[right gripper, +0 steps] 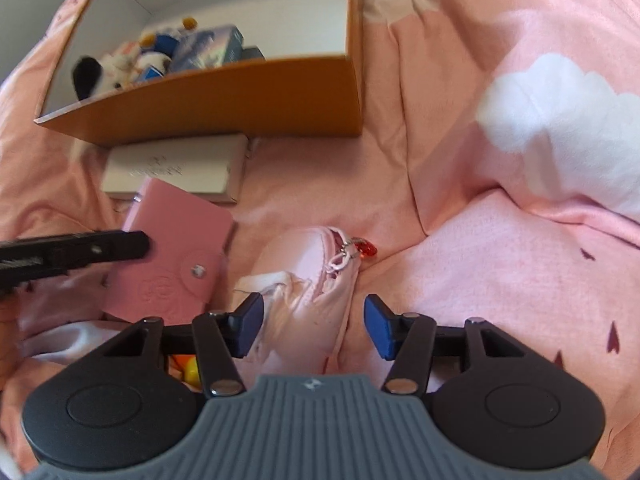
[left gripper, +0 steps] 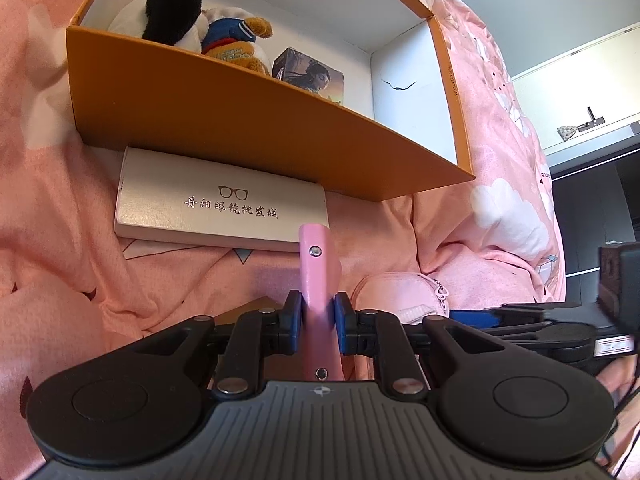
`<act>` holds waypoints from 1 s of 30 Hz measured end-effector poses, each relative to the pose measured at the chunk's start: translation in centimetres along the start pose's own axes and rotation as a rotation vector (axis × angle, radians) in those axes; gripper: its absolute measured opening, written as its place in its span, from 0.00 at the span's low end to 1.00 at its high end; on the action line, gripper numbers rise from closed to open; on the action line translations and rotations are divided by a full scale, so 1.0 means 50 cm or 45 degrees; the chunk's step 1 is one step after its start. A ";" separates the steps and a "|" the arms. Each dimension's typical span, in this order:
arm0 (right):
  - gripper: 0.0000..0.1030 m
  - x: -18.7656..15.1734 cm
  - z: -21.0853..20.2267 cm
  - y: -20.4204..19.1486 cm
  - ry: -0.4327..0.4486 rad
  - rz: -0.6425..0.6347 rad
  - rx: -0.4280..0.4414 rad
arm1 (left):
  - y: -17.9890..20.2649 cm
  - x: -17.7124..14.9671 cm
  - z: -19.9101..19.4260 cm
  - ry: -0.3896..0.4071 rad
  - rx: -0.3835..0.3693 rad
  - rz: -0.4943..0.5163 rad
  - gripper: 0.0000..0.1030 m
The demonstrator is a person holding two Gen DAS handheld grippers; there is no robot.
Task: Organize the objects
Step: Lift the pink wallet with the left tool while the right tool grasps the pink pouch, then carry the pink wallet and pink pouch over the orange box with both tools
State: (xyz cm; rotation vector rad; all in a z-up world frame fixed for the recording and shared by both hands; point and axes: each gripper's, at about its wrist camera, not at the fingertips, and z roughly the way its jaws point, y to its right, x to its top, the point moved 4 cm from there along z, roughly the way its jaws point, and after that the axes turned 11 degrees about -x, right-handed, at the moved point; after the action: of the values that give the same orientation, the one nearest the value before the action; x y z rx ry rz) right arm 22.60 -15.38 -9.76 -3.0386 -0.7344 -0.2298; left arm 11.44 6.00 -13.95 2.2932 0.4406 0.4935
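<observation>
Pink bedspread [right gripper: 500,240] (rumpled) — orange box [left gripper: 240,120].

Orange box [left gripper: 224,120], pink wallet [right gripper: 176,248], cloud-printed pink bedding [right gripper: 500,240]

Hiding behind the orange box's near wall [left gripper: 224,120]: the lower halves of the plush toys [left gripper: 200,20] and the printed carton [left gripper: 308,76]. Blurring badly at upper left of the right wrist view, the same contents [right gripper: 160,56] blending together. Disappearing under the gripper body at lower left, something yellow-orange [right gripper: 188,372], unidentifiable. Remaining illegible: the white case's lettering [right gripper: 160,164].
</observation>
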 end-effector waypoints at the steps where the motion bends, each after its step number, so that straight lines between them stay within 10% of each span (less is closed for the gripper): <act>1: 0.43 -0.002 0.007 -0.002 -0.001 -0.003 0.000 | 0.001 0.000 -0.002 0.004 -0.002 0.001 0.18; 10: 0.26 -0.014 -0.043 -0.020 0.124 -0.084 0.030 | 0.036 0.006 -0.025 0.037 -0.061 0.033 0.18; 30: 0.25 0.104 -0.325 -0.039 0.728 -0.237 -0.072 | 0.161 0.124 -0.156 0.322 -0.225 0.183 0.18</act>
State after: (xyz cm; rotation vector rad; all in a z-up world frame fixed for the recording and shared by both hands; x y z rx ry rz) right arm 24.00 -11.98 6.98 -2.7143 -0.9511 -1.0743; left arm 14.47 8.04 -1.66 2.1086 0.3394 0.8657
